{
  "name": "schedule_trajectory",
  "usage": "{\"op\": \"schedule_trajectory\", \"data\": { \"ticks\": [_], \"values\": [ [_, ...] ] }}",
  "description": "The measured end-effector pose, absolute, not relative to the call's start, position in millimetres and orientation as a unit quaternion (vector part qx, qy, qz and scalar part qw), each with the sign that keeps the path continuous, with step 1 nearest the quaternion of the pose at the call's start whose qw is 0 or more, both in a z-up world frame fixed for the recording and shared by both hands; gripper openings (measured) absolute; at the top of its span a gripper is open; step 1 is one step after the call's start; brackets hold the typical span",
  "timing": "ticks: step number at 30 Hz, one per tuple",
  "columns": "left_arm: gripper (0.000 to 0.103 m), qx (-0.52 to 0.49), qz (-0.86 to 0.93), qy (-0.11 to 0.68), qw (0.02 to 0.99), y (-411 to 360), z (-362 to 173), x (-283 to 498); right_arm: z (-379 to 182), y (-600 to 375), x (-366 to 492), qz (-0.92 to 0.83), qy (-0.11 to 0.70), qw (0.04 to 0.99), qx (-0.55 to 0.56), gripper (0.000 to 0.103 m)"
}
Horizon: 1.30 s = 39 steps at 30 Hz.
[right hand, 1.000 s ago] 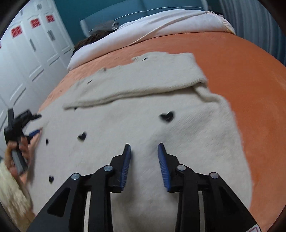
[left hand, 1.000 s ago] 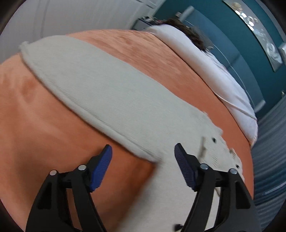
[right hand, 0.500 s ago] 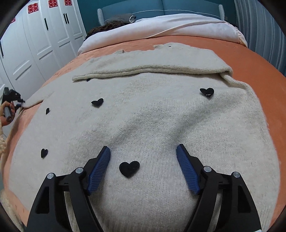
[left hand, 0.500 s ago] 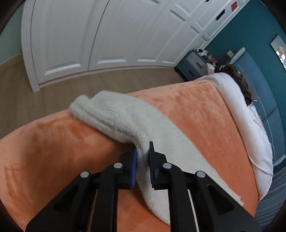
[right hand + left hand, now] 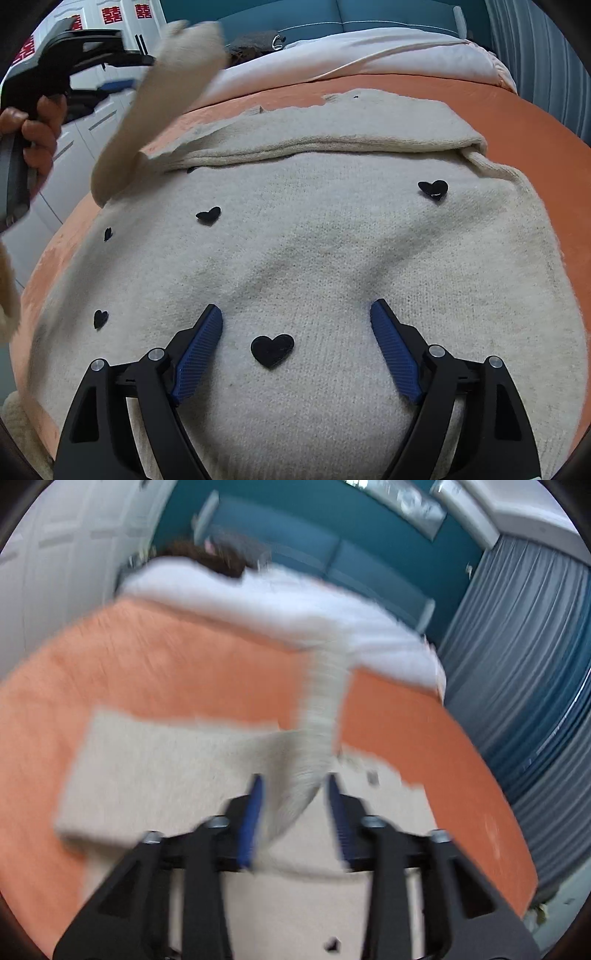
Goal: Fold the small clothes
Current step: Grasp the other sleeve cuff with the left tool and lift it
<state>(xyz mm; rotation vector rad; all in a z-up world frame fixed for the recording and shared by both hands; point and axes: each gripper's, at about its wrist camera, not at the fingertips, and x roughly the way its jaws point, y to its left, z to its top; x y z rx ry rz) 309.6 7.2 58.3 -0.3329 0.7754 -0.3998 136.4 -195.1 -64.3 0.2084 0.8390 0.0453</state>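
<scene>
A cream knit sweater with small black hearts lies spread on the orange bed cover. One sleeve is folded across its far edge. My right gripper is open, low over the sweater's near part, a black heart between its fingers. My left gripper holds the other sleeve lifted above the sweater; its jaws stand partly apart and the view is blurred. In the right wrist view the left gripper is raised at the upper left with the sleeve hanging from it.
A white duvet lies at the head of the bed in front of a teal headboard. White wardrobe doors stand to the left and grey curtains to the right.
My left gripper has lifted the sleeve off the bed's left edge and swung it up over the sweater. My right gripper stays open and has barely moved.
</scene>
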Motion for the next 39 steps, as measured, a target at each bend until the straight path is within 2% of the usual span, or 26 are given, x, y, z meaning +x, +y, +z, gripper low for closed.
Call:
{"op": "schedule_trajectory", "data": {
  "ticks": [3, 6, 10, 17, 19, 20, 21, 22, 23, 25, 28, 30, 31, 34, 35, 39],
  "values": [
    [0.049, -0.204, -0.187, 0.431, 0.859, -8, -2, 287, -62, -197, 136, 0.031, 0.407, 0.906, 0.111, 0.082],
    [0.049, -0.269, -0.152, 0.454, 0.836, 26, -33, 272, -50, -202, 139, 0.035, 0.415, 0.9, 0.128, 0.082],
    [0.058, -0.349, -0.082, 0.433, 0.827, 97, -37, 291, -22, -222, 166, 0.041, 0.395, 0.899, 0.182, 0.082],
    [0.057, -0.453, -0.007, 0.41, 0.792, 174, -45, 324, -14, -255, 297, -0.004, 0.403, 0.87, 0.284, 0.082],
    [0.052, -0.477, -0.005, 0.407, 0.779, 179, -48, 330, -25, -259, 328, -0.021, 0.418, 0.851, 0.319, 0.081],
    [0.046, -0.476, -0.004, 0.404, 0.781, 180, -47, 333, -30, -259, 340, -0.026, 0.42, 0.844, 0.332, 0.073],
    [0.039, -0.472, -0.006, 0.401, 0.785, 177, -43, 335, -33, -258, 350, -0.031, 0.422, 0.839, 0.342, 0.061],
    [0.019, -0.468, -0.011, 0.397, 0.789, 176, -40, 338, -36, -255, 361, -0.028, 0.426, 0.836, 0.345, 0.049],
    [0.01, -0.462, -0.02, 0.39, 0.797, 172, -36, 343, -36, -251, 371, -0.016, 0.432, 0.834, 0.342, 0.008],
    [0.008, -0.435, -0.025, 0.362, 0.824, 172, -15, 343, -19, -245, 378, -0.001, 0.418, 0.844, 0.335, 0.009],
    [0.008, -0.403, -0.027, 0.335, 0.851, 171, 6, 341, 48, -246, 348, 0.044, 0.297, 0.896, 0.327, 0.008],
    [0.009, -0.384, -0.033, 0.35, 0.854, 165, -1, 343, 70, -257, 316, 0.033, 0.236, 0.923, 0.303, 0.007],
    [0.009, -0.372, -0.04, 0.364, 0.853, 160, -10, 346, 63, -262, 312, 0.007, 0.242, 0.928, 0.282, 0.007],
    [0.008, -0.339, -0.023, 0.428, 0.838, 142, -49, 350, -25, -281, 340, -0.071, 0.408, 0.875, 0.25, 0.007],
    [0.008, -0.337, -0.02, 0.437, 0.834, 139, -58, 348, -44, -287, 340, -0.077, 0.434, 0.859, 0.261, 0.007],
    [0.009, -0.308, -0.018, 0.424, 0.851, 133, -57, 340, -14, -292, 317, -0.04, 0.353, 0.889, 0.29, 0.007]
  ]
}}
